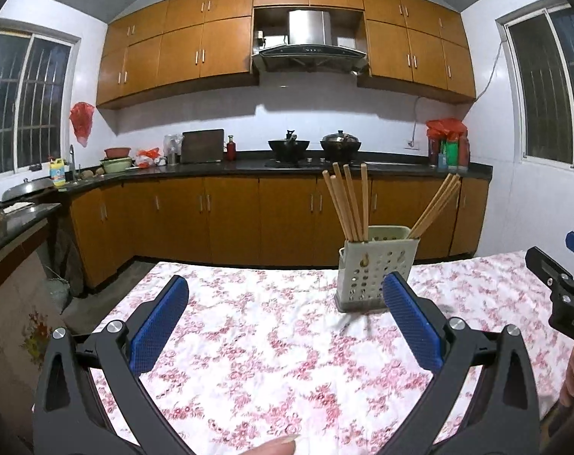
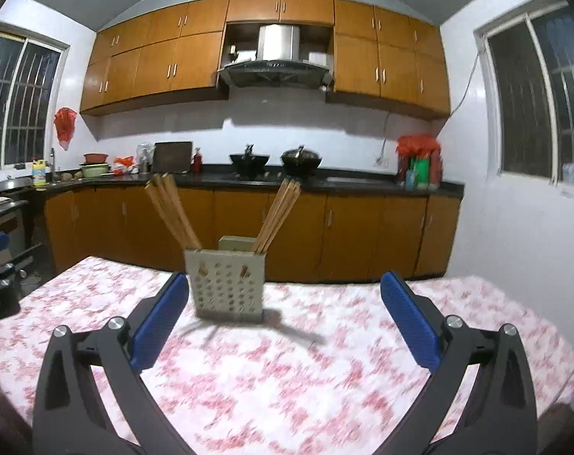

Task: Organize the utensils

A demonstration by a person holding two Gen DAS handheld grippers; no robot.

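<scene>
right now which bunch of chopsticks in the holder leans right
The tight bunch of chopsticks at the holder's right end slants right; the other bunch fans nearly upright at the left end.

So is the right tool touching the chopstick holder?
Apart. In the right wrist view, the open right tool sits short of the holder, with bare tablecloth between its fingers.

floral tablecloth (image 2: 287,386) motion-blurred, chopstick holder (image 2: 226,284) smeared, inside hidden

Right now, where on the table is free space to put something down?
The floral tablecloth lies bare between the open left gripper and the chopstick holder, and rightward between the holder and the open right gripper. Only the holder's spot, with its chopsticks, is occupied.
</scene>
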